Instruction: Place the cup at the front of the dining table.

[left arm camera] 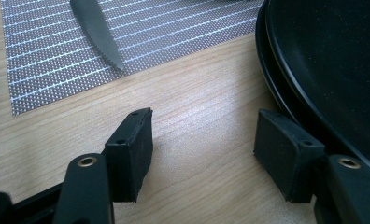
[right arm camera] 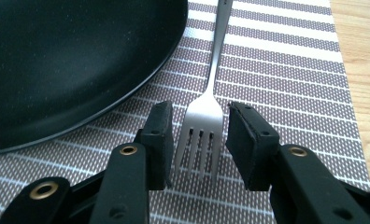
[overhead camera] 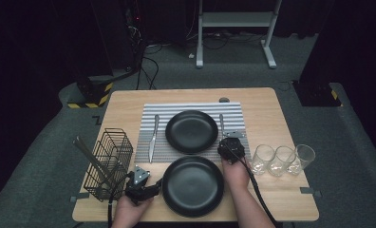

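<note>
The right gripper [right arm camera: 199, 140] straddles the tines of a matte steel fork [right arm camera: 202, 130] lying flat on the striped placemat [right arm camera: 286, 79], its jaws narrowed around the head but with a sliver of gap on each side. The fork has four tines and a slim handle running beside the far black plate [right arm camera: 66, 60]. The left gripper [left arm camera: 202, 154] rests wide and empty on the wooden table [left arm camera: 192, 107] beside the near black plate [left arm camera: 332, 70].

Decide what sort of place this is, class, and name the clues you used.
Probably a lab or studio staged as a dining table: a place setting on a striped placemat, dark surroundings, loose cables on the floor, and a white equipment stand behind.
</note>
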Tool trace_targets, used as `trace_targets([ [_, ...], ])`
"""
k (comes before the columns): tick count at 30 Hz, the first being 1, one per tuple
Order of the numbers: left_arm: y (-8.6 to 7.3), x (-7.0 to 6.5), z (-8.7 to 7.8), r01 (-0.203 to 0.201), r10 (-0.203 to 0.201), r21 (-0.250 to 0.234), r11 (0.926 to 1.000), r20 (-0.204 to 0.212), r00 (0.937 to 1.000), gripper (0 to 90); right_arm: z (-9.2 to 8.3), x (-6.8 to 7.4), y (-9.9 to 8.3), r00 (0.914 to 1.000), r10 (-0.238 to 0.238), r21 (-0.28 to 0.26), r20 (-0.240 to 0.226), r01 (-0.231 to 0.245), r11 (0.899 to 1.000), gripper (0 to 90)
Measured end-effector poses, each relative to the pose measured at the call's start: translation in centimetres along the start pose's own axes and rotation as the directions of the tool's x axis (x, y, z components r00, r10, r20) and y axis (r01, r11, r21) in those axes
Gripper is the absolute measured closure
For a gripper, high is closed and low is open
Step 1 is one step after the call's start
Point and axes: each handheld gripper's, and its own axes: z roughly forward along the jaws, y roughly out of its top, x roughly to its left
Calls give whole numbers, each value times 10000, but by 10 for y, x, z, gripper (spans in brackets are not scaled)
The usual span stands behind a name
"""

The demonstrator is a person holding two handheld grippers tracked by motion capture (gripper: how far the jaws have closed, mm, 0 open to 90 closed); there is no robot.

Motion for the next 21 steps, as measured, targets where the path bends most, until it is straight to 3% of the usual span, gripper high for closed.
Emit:
trace_targets([
  [6,0,0,0,5,-5,-2,10000,1,10000,374,1,2,0,10000,-32,-4,34,32,10000,600],
  [21,0,-1,0,18,-18,8,10000,-63,10000,374,-19,2,1,9988,-170,-486,-451,148,9987,573],
])
